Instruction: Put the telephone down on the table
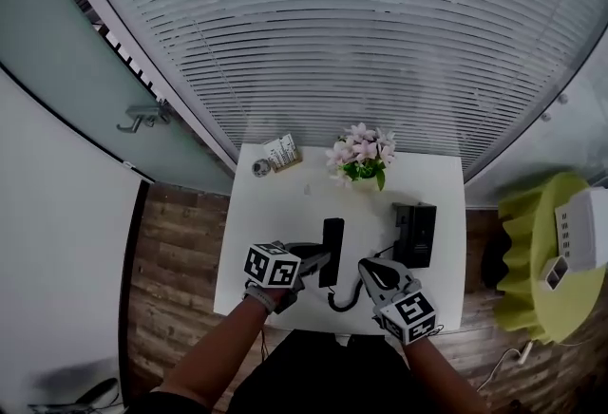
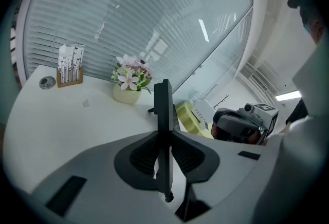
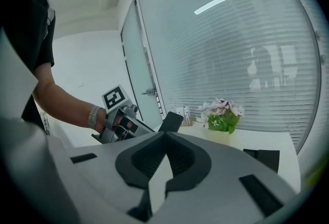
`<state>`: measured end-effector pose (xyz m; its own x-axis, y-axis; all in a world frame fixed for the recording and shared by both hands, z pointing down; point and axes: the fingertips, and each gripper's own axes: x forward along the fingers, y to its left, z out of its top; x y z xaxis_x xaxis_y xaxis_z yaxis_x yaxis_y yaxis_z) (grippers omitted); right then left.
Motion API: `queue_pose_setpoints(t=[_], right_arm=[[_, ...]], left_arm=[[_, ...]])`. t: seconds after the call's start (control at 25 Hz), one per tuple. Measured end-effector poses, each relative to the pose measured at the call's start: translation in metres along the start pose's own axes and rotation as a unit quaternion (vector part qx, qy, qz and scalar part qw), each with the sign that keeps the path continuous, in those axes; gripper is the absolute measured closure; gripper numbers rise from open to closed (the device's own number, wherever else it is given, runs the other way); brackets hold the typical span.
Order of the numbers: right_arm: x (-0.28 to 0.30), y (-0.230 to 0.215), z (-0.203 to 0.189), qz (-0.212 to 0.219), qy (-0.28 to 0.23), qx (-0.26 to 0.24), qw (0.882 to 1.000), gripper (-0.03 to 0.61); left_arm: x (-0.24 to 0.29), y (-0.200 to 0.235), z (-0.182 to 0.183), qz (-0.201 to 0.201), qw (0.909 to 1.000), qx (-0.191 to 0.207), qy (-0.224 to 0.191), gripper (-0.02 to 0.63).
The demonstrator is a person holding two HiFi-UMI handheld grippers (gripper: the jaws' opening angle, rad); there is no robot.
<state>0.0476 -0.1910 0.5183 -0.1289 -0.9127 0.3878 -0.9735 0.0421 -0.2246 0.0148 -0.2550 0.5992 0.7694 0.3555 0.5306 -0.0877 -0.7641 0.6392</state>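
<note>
1. The left gripper is clamped on the black plastic telephone handset, which stands edge-on between its jaws.
2. The handset is over the near middle of the white rectangular table, left of the black telephone base. Whether it touches the tabletop cannot be told.
3. The right gripper, jaws closed together on nothing, is just right of the handset.
4. A pot of pink flowers stands at the table's far edge.
</note>
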Motion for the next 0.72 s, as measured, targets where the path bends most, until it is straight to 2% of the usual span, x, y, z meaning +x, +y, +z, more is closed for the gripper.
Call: queue_pose_setpoints(t=[0.44,0.72], right_arm=[[0.034,0.019,-0.003,-0.046,-0.002,0.013,0.999,0.555],[0.06,0.032,-0.007,-0.057,0.003,0.016,0.998,0.555]], left_arm=[[-0.026,0.055,-0.018,-0.001,0.9996,-0.007,0.026,0.535],[-0.036,0.082,-0.025,-0.007,0.9991,-0.002,0.041,0.537]])
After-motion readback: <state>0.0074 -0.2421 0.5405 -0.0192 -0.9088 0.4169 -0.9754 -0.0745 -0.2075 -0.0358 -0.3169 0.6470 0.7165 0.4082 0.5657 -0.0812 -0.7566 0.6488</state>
